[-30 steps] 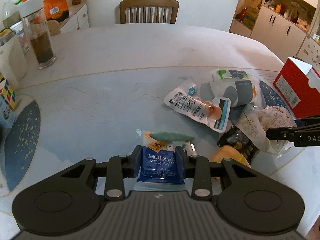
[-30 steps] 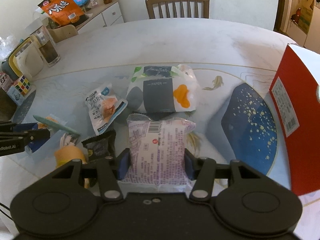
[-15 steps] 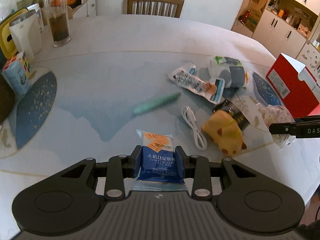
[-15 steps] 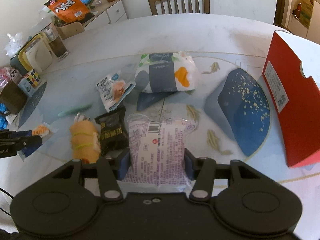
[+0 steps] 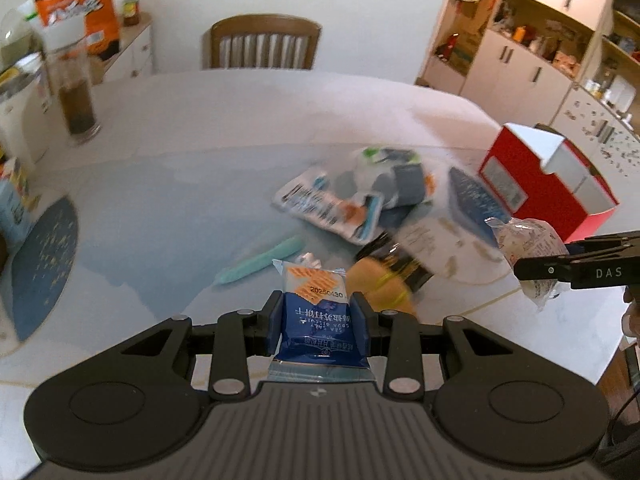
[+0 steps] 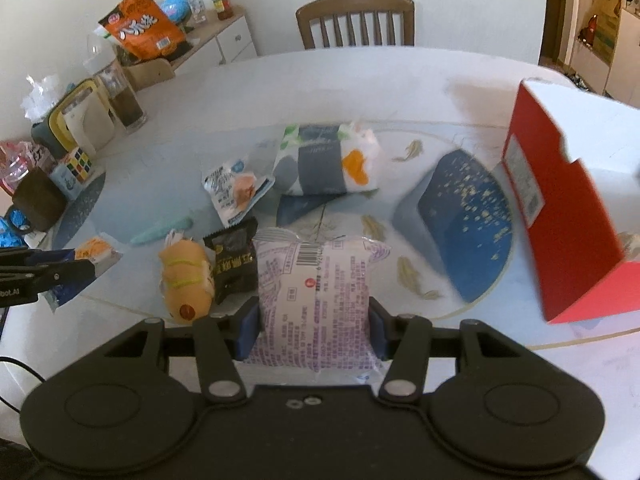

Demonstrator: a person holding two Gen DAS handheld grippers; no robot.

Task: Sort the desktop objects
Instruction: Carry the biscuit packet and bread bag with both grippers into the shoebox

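The left gripper (image 5: 319,317) clamps a blue cracker packet (image 5: 319,320) stamped "20250430". The right gripper (image 6: 313,322) squeezes a purple-printed bun bag (image 6: 314,300), its text too small to read. Beyond lie a yellow toy (image 6: 186,280), black sachet (image 6: 234,264), tissue pack (image 6: 328,164) and red box (image 6: 560,216).

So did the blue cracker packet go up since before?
Yes. The blue cracker packet, shut in the left gripper, rose: it earlier overlapped the teal pen, which now lies clear on the table.

Pale round tabletop (image 6: 360,80), red box (image 6: 568,216), tissue pack (image 6: 328,160), teal pen (image 6: 162,231), dark snack packet (image 6: 234,264), yellow toy (image 6: 186,280), glass jar (image 6: 124,96)
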